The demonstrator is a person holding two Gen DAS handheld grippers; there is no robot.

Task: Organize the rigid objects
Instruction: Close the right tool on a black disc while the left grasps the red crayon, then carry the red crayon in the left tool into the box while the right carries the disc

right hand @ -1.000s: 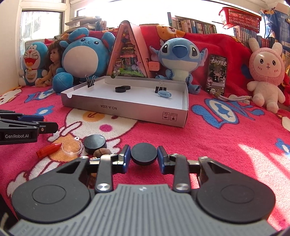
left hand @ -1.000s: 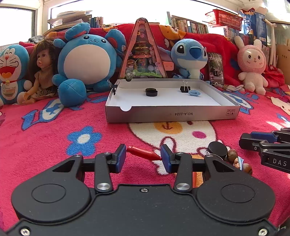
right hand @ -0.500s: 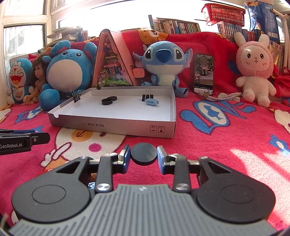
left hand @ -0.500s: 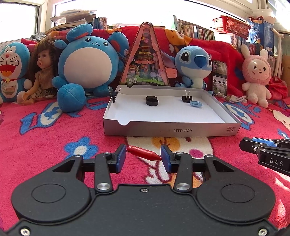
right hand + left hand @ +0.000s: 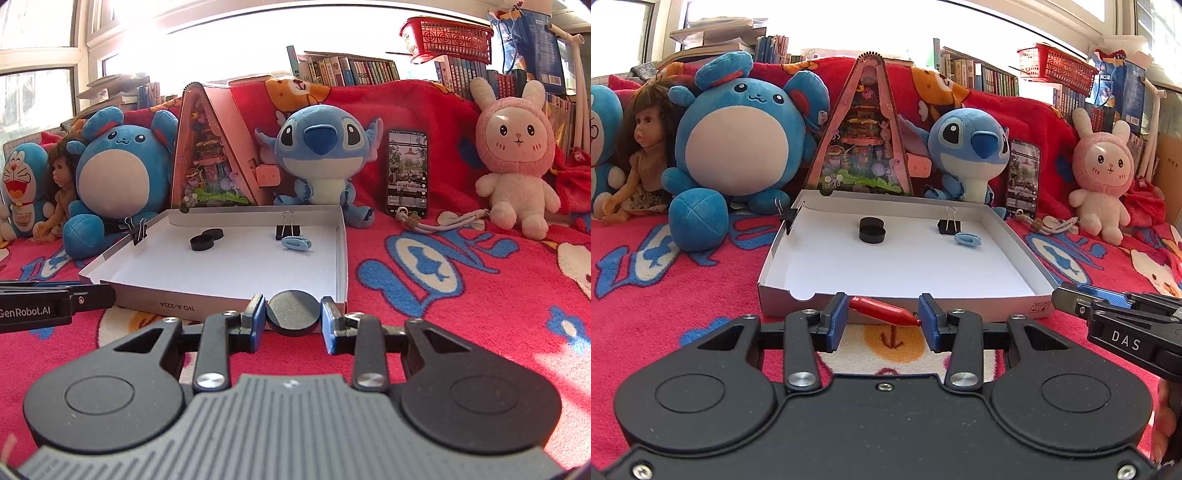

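Observation:
My left gripper (image 5: 882, 319) is shut on a red pointed cap (image 5: 882, 310), held crosswise just before the near wall of the white shallow box (image 5: 905, 266). My right gripper (image 5: 293, 321) is shut on a black round disc (image 5: 293, 312), held near the box's (image 5: 236, 271) front right corner. Inside the box lie two black discs (image 5: 871, 229), a black binder clip (image 5: 949, 223) and a blue oval piece (image 5: 967, 240). Another binder clip (image 5: 792, 218) is clipped on the box's left wall. The right gripper shows at the right of the left wrist view (image 5: 1123, 328).
The box lies on a red patterned blanket (image 5: 461, 295). Behind it stand plush toys (image 5: 738, 147), a doll (image 5: 642, 158), a triangular pink dollhouse (image 5: 864, 136), a phone (image 5: 408, 171) and a pink bunny (image 5: 517, 158). A cord (image 5: 443, 223) lies by the phone.
Both grippers have lifted off the blanket and moved forward toward the box, each keeping its object. The loose items on the blanket have dropped out of view.

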